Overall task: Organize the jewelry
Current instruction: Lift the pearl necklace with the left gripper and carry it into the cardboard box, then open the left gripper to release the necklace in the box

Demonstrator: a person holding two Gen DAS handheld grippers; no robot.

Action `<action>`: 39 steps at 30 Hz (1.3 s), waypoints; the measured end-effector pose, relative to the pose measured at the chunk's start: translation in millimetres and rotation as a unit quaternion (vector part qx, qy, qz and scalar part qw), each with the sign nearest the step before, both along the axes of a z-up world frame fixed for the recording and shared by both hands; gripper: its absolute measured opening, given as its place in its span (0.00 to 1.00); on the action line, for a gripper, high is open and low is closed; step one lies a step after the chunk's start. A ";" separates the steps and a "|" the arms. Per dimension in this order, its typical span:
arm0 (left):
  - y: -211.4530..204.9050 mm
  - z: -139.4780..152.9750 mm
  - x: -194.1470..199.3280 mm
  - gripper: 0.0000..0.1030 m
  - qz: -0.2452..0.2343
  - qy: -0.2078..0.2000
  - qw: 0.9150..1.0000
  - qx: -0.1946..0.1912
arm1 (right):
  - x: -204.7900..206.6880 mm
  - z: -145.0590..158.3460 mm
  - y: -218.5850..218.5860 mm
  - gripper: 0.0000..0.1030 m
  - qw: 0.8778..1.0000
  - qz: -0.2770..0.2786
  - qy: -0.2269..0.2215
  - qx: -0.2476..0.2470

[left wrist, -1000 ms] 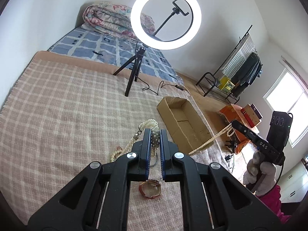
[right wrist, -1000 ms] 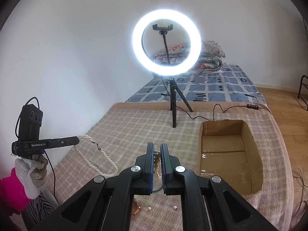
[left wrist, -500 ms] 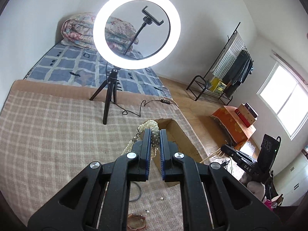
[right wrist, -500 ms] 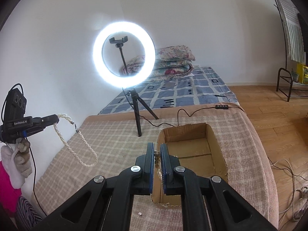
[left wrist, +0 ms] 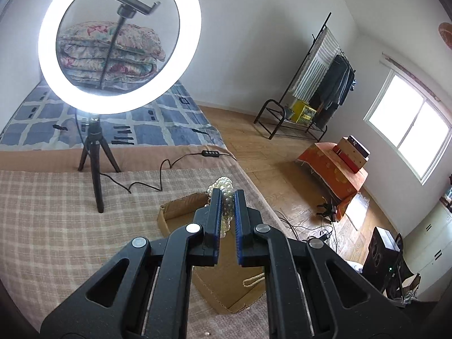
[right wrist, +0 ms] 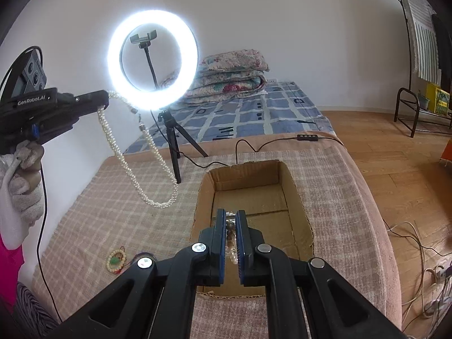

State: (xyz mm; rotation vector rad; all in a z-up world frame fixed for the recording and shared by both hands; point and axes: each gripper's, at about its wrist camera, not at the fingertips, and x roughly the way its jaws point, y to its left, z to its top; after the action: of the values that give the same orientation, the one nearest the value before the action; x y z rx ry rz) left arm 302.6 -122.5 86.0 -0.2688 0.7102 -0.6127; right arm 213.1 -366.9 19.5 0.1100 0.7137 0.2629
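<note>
- Holding the pearl necklace (left wrist: 224, 197), our left claw (left wrist: 226, 195) is pinched on its strands; since a second ago it has swung from the blanket (right wrist: 99, 197) toward the cardboard box (right wrist: 303, 206).
- In the right wrist view the necklace loop hangs beside the ring light (right wrist: 152, 59), clear of the blanket.
- Our right claw (right wrist: 231, 220), clamped on a beaded bracelet (right wrist: 231, 236), now sits over the box, where earlier it stood beside it.
</note>
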 end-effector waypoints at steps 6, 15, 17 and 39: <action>-39.9 -27.6 27.1 0.06 -0.008 0.026 0.999 0.019 | 10.4 -16.3 0.7 0.04 1.000 -0.004 0.024 -0.012; -62.1 -76.2 57.2 0.06 0.001 0.071 0.996 0.055 | 18.2 -38.4 1.1 0.04 0.998 -0.006 0.061 -0.032; -63.2 -81.0 61.8 0.06 0.004 0.074 0.995 0.060 | 18.5 -39.4 -0.2 0.06 0.997 -0.004 0.064 -0.031; -16.9 -32.1 21.7 0.63 0.012 0.001 0.993 0.119 | -5.3 -16.9 24.3 1.00 0.994 -0.022 0.001 -0.107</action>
State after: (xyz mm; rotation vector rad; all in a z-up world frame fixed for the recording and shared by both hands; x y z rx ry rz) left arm 324.4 -139.4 53.9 -0.0562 0.7743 -0.4996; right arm 207.8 -342.5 2.6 -0.0790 0.7356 0.1428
